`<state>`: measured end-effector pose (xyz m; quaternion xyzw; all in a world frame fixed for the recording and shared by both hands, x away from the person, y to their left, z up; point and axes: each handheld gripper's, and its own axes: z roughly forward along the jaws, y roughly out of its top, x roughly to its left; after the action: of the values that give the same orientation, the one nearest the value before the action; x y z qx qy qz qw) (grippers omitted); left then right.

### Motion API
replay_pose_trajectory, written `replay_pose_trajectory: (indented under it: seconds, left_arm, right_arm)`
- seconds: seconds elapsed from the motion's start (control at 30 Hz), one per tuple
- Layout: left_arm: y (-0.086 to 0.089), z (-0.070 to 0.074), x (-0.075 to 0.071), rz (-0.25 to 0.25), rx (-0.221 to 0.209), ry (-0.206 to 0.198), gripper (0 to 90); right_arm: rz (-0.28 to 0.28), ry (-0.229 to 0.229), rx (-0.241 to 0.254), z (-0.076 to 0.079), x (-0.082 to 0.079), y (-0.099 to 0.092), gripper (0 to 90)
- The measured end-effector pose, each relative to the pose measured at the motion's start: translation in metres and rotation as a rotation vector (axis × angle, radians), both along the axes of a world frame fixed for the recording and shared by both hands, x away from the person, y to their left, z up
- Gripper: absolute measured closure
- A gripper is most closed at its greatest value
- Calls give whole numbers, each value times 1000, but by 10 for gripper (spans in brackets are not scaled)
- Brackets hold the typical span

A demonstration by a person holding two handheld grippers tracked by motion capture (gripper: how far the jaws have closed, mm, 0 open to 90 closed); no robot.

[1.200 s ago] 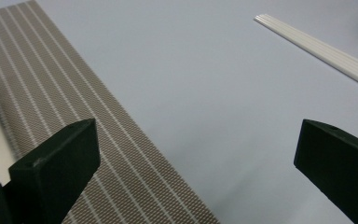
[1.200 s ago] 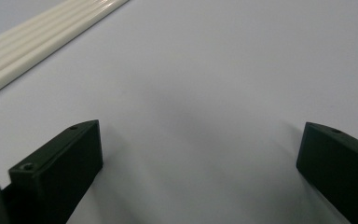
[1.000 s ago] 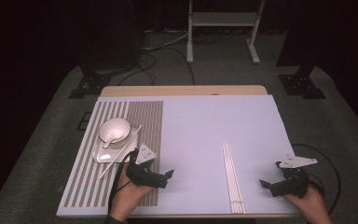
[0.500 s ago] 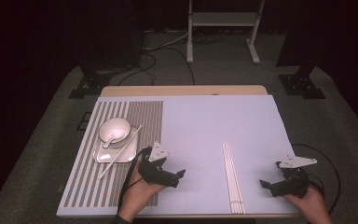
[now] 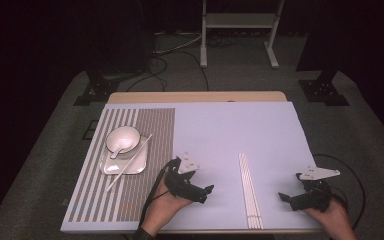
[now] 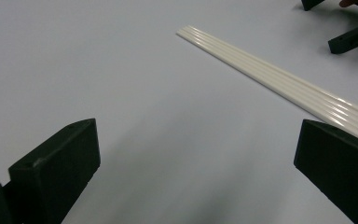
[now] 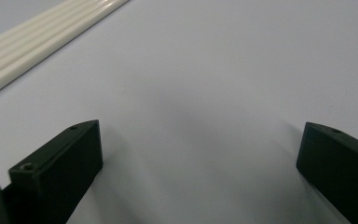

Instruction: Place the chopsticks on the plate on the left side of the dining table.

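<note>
Several white chopsticks lie side by side in a row on the pale blue table top, running front to back. My left gripper is just left of them, open and empty, its jaws pointing toward them. In the left gripper view the chopsticks cross the upper right, ahead of the wide-apart jaws of the left gripper. My right gripper rests near the front right, open and empty. In the right gripper view the right gripper faces bare table, with the chopsticks at the upper left.
A striped placemat covers the table's left part. On it a square white plate carries a white bowl with a spoon, and a single chopstick leans across the plate. The right gripper's black jaws show far off.
My left gripper has moved right, off the edge of the striped mat and onto the blue surface, closer to the row of chopsticks. The right gripper has stayed put.
</note>
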<state>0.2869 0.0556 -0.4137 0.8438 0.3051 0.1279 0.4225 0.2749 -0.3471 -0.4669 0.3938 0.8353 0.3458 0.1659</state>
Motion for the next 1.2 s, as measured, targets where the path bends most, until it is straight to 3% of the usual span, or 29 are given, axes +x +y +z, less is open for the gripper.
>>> replay_pose_trajectory:
  seconds: [0.47, 0.97, 1.2]
  left_arm:
    - [-34, -7, -2, -78, 8, 12, 0]
    - [-67, -17, -3, -121, 6, 18, 0]
    - [-83, -26, -5, -149, 27, 32, 0]
  right_arm:
    - [1, -1, 0, 0, 0, 0, 0]
    - [0, 1, 0, 0, 0, 0, 0]
    - [0, 1, 0, 0, 0, 0, 0]
